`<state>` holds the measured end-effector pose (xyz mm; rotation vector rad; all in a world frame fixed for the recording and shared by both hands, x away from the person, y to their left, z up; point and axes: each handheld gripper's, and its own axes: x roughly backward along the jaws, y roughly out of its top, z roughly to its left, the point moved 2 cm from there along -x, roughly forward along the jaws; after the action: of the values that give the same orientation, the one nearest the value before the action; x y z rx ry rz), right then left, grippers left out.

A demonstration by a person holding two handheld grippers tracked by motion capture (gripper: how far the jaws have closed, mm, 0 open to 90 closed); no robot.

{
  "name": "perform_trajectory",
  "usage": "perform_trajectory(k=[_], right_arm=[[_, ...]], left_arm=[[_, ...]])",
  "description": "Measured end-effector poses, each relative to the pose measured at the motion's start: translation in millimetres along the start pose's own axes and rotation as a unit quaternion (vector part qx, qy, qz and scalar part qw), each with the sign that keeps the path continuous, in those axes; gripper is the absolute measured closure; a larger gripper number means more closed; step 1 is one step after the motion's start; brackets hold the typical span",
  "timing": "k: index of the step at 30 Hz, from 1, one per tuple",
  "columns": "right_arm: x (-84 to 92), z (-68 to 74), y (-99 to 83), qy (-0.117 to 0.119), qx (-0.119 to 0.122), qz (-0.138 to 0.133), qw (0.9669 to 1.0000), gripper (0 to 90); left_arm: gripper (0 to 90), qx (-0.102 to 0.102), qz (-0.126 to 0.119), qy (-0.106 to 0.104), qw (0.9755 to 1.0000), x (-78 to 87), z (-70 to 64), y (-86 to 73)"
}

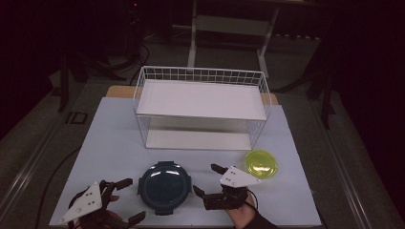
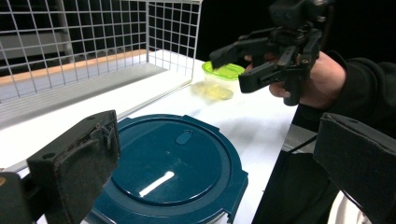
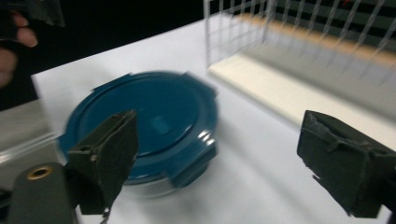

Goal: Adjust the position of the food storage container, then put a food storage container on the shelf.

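A round dark blue lidded container (image 1: 165,187) (image 2: 173,163) (image 3: 149,126) sits on the white table near the front edge, between my two grippers. My left gripper (image 1: 134,199) (image 2: 219,163) is just left of it, jaws spread wide and empty. Right of the container, my right gripper (image 1: 206,179) (image 2: 229,70) (image 3: 219,158) hovers a little above the table, open, with nothing between its jaws. A small yellow-green lidded tub (image 1: 261,163) (image 2: 223,74) stands behind and to the right of the right gripper.
A white wire rack (image 1: 200,105) with two white shelves stands across the back half of the table, its lower shelf opening toward me. The table's front edge (image 1: 186,225) runs close under both hands. Dark floor and furniture legs lie beyond.
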<state>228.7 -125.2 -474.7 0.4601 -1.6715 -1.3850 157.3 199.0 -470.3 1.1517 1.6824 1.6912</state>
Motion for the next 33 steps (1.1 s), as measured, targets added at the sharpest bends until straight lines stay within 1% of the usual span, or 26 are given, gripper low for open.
perform_trajectory(k=[2, 3, 6, 7, 10, 11, 12, 13, 15, 16, 17, 18, 20, 21, 22, 23, 24, 25, 26, 27, 28, 29, 30, 31, 32, 33], right_arm=[[1.6, 0.5, 1.2, -0.008, 0.011, -0.006, 0.9999, 12.8], [5.2, 1.6, 4.0, -0.013, 0.022, -0.012, 0.9996, 13.3], [7.6, 2.5, 5.3, -0.015, 0.022, -0.016, 0.9995, 14.3], [9.6, 2.7, 6.2, -0.005, 0.023, -0.015, 0.9996, 15.4], [12.2, 2.1, 6.6, 0.003, 0.024, -0.026, 0.9994, 18.0], [14.9, 1.4, 7.4, -0.005, 0.026, -0.032, 0.9991, 18.3], [14.9, 1.4, 7.4, -0.005, 0.026, -0.032, 0.9991, 18.3], [17.5, 1.2, 8.5, -0.021, 0.032, -0.036, 0.9986, 19.1], [18.5, 0.6, 9.8, -0.02, 0.036, -0.03, 0.9987, 20.4], [19.2, 0.4, 10.4, -0.015, 0.03, -0.03, 0.999, 20.4], [19.6, 0.0, 11.0, -0.012, 0.027, -0.03, 0.9991, 20.4], [19.6, 0.0, 11.0, -0.012, 0.027, -0.03, 0.9991, 20.4], [20.4, -0.6, 12.3, -0.015, 0.032, -0.026, 0.9991, 20.3], [20.5, -0.9, 12.5, -0.013, 0.03, -0.028, 0.9991, 20.2], [20.5, -0.9, 12.5, -0.013, 0.03, -0.028, 0.9991, 20.2], [20.4, -2.2, 12.1, -0.013, 0.028, -0.028, 0.9991, 20.2], [20.4, -2.2, 12.1, -0.013, 0.028, -0.028, 0.9991, 20.2], [19.2, -4.7, 11.1, -0.006, 0.015, -0.025, 0.9996, 20.1], [19.2, -4.7, 11.1, -0.006, 0.015, -0.025, 0.9996, 20.1], [17.1, -7.0, 9.7, -0.002, -0.002, -0.016, 0.9999, 19.6], [17.1, -7.0, 9.7, -0.002, -0.002, -0.016, 0.9999, 19.6], [15.4, -9.3, 8.2, 0.008, -0.023, -0.006, 0.9997, 17.6], [15.4, -9.3, 8.2, 0.008, -0.023, -0.006, 0.9997, 17.6], [13.4, -10.1, 6.9, 0.012, -0.039, 0.004, 0.9991, 12.8], [13.4, -10.1, 6.9, 0.012, -0.039, 0.004, 0.9991, 12.8], [11.5, -9.8, 5.7, 0.012, -0.045, 0.008, 0.9989, 12.5]], left_arm=[[0.3, -0.001, 0.002, 0.003, 1.0, 0.3, 0.2, 1.9], [0.3, 0.001, 0.003, -0.002, 1.0, 0.3, 0.1, 5.8], [0.3, 0.002, 0.008, -0.006, 0.9999, 0.2, 0.2, 10.4], [0.3, 0.01, 0.018, -0.014, 0.9997, -0.7, 1.0, 15.0], [0.3, 0.009, 0.026, -0.012, 0.9995, -0.9, 2.7, 19.2], [0.3, 0.019, 0.03, -0.012, 0.9993, -0.6, 5.9, 22.9], [0.3, 0.019, 0.03, -0.012, 0.9993, -0.6, 5.9, 22.9], [0.3, 0.029, 0.03, -0.013, 0.9991, -0.2, 8.4, 24.6], [0.3, 0.048, 0.04, -0.004, 0.998, -0.8, 16.3, 25.8], [0.3, 0.048, 0.04, -0.004, 0.998, -0.8, 16.3, 25.8], [0.3, 0.078, 0.054, 0.003, 0.9955, -2.7, 25.0, 24.0], [0.3, 0.078, 0.054, 0.003, 0.9955, -2.7, 25.0, 24.0], [0.3, 0.109, 0.074, 0.009, 0.9912, -5.5, 34.5, 20.5], [0.3, 0.128, 0.091, 0.015, 0.9874, -8.5, 42.0, 16.0], [0.2, 0.128, 0.091, 0.015, 0.9874, -8.5, 42.0, 16.0], [0.3, 0.154, 0.115, 0.022, 0.9811, -12.3, 47.7, 11.4], [0.3, 0.154, 0.115, 0.022, 0.9811, -12.3, 47.7, 11.4], [0.3, 0.169, 0.144, 0.026, 0.9748, -16.4, 51.0, 6.6], [0.3, 0.169, 0.144, 0.026, 0.9748, -16.4, 51.0, 6.6], [0.3, 0.192, 0.168, 0.02, 0.9668, -20.5, 54.7, 1.5], [0.4, 0.192, 0.168, 0.02, 0.9668, -20.5, 54.7, 1.5], [0.6, 0.215, 0.189, 0.017, 0.9582, -24.6, 59.3, -3.8], [0.7, 0.215, 0.189, 0.017, 0.9582, -24.6, 59.3, -3.8], [2.1, 0.237, 0.205, 0.012, 0.9495, -27.5, 64.2, -8.7], [2.0, 0.237, 0.205, 0.012, 0.9495, -27.5, 64.2, -8.7], [2.1, 0.264, 0.206, 0.004, 0.9421, -29.0, 69.6, -13.0]])
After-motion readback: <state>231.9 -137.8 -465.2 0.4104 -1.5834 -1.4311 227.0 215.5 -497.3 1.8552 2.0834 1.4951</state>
